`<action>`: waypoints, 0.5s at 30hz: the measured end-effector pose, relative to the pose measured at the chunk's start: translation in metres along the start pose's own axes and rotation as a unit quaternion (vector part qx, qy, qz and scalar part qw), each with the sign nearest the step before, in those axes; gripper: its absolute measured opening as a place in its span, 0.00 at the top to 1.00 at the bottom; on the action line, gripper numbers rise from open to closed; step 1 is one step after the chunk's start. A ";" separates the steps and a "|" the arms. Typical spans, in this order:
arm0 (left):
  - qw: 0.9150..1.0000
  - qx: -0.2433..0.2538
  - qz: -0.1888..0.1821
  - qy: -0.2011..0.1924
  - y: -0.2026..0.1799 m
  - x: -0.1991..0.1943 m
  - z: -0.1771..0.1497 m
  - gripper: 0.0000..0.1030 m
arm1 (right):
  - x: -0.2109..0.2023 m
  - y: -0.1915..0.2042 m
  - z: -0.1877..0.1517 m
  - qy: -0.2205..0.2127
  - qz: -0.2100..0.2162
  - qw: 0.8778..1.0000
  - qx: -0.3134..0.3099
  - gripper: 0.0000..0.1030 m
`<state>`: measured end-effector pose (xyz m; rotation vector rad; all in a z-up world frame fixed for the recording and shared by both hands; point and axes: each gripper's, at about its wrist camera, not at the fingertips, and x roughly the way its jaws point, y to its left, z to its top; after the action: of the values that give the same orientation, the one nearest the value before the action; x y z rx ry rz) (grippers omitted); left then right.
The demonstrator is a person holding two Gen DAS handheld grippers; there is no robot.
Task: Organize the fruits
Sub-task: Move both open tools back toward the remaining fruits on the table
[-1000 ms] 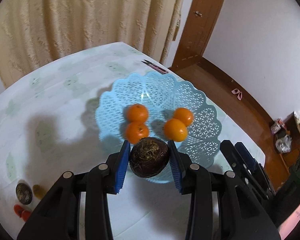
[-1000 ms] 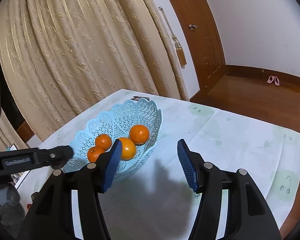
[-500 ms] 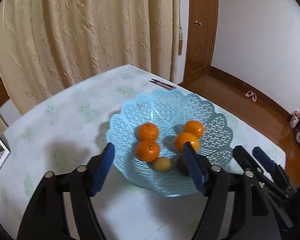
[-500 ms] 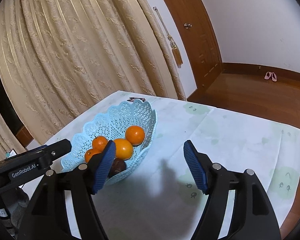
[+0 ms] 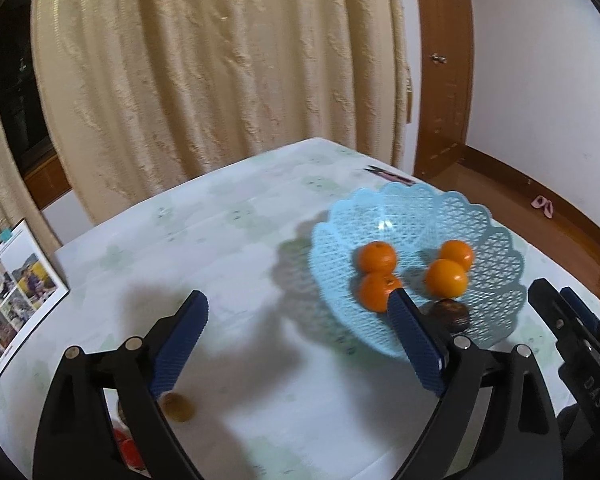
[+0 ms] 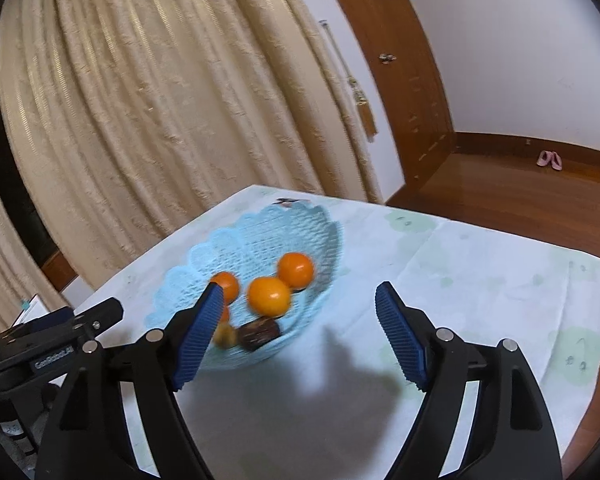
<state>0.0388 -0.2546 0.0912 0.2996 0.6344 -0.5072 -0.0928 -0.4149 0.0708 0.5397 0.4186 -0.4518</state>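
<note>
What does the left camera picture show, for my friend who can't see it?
The open left gripper hangs empty over a pale tablecloth. To its right, a light blue basket holds four oranges and one dark fruit. A small brownish fruit lies on the cloth near the left finger.

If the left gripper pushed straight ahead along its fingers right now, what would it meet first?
Probably just the table: the left gripper is open and aimed at bare cloth left of the blue basket. Depth is uncertain.
</note>
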 end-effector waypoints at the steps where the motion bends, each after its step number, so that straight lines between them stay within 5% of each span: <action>1: 1.000 -0.004 0.005 -0.001 0.006 -0.001 -0.002 0.12 | 0.000 0.005 -0.001 0.001 0.006 1.000 -0.005 0.19; 15: 0.996 -0.074 0.051 0.020 0.095 -0.013 -0.025 0.12 | 0.004 0.086 -0.026 0.047 0.083 0.991 -0.098 0.17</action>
<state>0.0685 -0.1599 0.0909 0.2015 0.6892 -0.3555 -0.0526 -0.3352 0.0823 0.4013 0.4990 -0.2226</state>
